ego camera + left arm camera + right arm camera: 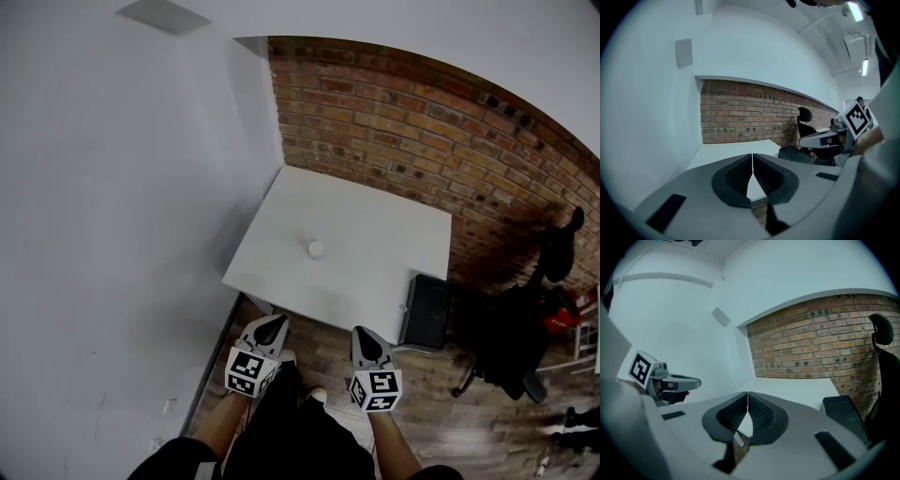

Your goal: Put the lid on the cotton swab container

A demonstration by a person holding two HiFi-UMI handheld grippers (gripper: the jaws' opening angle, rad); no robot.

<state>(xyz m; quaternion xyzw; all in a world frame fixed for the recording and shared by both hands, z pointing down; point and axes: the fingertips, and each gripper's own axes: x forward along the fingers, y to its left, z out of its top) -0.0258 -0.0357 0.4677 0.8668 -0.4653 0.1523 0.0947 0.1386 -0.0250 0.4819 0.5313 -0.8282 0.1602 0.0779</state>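
Cotton swab container (pixel 316 249): small, white, round from above, axis apparently vertical, near middle of white table (pixel 375 216); too small for lid detail. Left gripper (pixel 271 325) and right gripper (pixel 367 339): jaws pressed together, empty, short of table's near edge.

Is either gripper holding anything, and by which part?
Nothing is held: the left gripper and right gripper are shut and empty; the small white round container stands untouched on the white table.
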